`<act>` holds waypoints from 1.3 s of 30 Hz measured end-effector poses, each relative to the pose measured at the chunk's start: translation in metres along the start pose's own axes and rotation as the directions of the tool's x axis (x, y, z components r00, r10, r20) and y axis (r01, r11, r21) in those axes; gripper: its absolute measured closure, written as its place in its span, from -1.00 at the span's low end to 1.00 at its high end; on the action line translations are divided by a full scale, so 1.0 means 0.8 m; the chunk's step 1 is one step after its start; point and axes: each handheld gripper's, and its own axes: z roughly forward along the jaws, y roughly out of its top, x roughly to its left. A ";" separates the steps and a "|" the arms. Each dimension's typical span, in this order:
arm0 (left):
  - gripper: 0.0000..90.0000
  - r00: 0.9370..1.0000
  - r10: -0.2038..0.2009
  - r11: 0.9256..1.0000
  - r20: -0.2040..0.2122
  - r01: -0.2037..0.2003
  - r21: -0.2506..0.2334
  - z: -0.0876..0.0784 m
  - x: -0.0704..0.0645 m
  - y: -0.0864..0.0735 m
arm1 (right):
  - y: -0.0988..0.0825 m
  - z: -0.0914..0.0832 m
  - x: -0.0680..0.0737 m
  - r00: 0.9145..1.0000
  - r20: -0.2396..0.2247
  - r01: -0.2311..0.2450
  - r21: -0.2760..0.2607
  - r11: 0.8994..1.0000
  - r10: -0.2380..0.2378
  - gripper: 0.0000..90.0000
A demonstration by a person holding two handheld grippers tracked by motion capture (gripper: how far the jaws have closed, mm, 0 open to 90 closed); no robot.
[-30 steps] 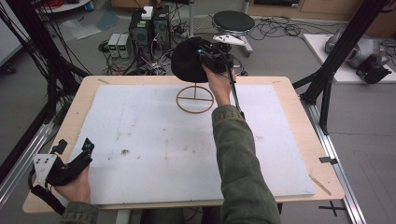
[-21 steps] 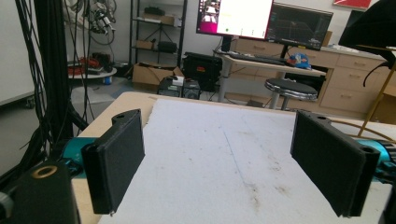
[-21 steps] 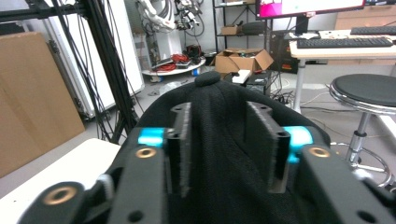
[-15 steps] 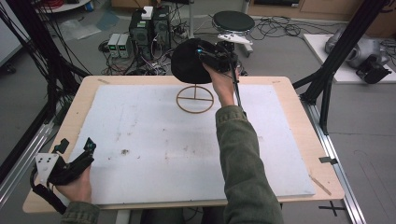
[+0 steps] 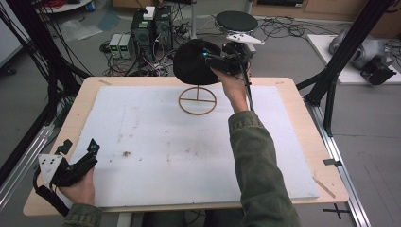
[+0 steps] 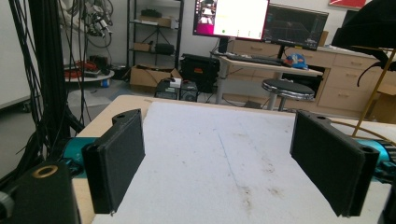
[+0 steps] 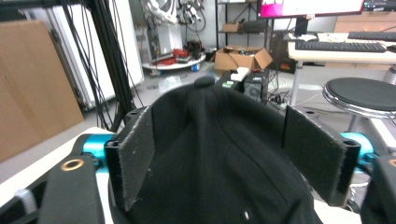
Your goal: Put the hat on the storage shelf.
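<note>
Right tongs (image 5: pixel 215 60) sit up at the black cap (image 5: pixel 194 61), which rests on top of the gold wire stand (image 5: pixel 197 100) at the far middle of the tabletop (image 5: pixel 302 142). In the right gripper view the two jaws stand wide apart on either side of the cap's crown (image 7: pixel 219 154), with cloth between them; whether the pads actually press the cloth cannot be told, and nothing looks pinched. The cap's top button (image 7: pixel 203 81) points away from the camera. The right hand (image 5: pixel 232 87) reaches forward just right of the stand, its olive sleeve (image 5: pixel 257 165) running back toward the near edge of the tabletop.

Left tongs (image 5: pixel 80 158) rest well away from the stand, at the near left corner of the tabletop, held in the left hand (image 5: pixel 78 189) with the grey three-cornered plate (image 5: pixel 48 164) on top. In the left gripper view its jaws are spread wide with only the stained white mat (image 6: pixel 219 158) between them, so it holds nothing. From there the stand's slanted gold rod (image 6: pixel 373 100) and the underside of the cap (image 6: pixel 369 25) show at the far right.

The stand's round base ring lies on the white mat (image 5: pixel 156 151), which covers most of the tabletop. Beyond the stand, off the tabletop, are a round black stool (image 5: pixel 236 21) and some computer boxes (image 5: pixel 151 28) among cables on the floor.
</note>
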 end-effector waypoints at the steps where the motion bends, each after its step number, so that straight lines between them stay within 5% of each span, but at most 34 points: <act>1: -0.60 1.000 0.002 1.000 -0.002 -0.002 0.002 0.000 0.000 0.000 | 0.000 -0.004 0.000 1.000 0.001 0.007 0.003 1.000 -0.007 -0.46; 4: -0.60 1.000 -0.002 1.000 -0.004 0.002 0.000 0.000 0.000 0.001 | -0.005 -0.025 0.000 1.000 0.011 0.030 -0.066 0.997 -0.029 -0.41; 14: -0.59 1.000 0.013 1.000 0.006 -0.013 -0.006 0.002 -0.008 0.001 | -0.047 -0.063 -0.031 0.999 0.032 -0.006 -0.034 0.999 0.007 -0.41; 17: -0.59 1.000 0.014 1.000 0.005 -0.014 -0.005 0.001 -0.008 0.001 | -0.069 -0.074 -0.041 0.999 0.052 0.016 0.003 1.000 -0.016 -0.42; 27: -0.59 1.000 0.011 1.000 0.006 -0.011 0.000 0.002 -0.009 0.000 | -0.102 -0.110 -0.065 0.997 0.076 -0.032 -0.021 0.999 0.033 -0.43; 39: -0.59 1.000 0.004 1.000 0.005 -0.004 0.003 0.000 -0.008 -0.001 | -0.147 -0.160 -0.092 0.974 0.211 -0.066 -0.091 0.994 0.084 -0.50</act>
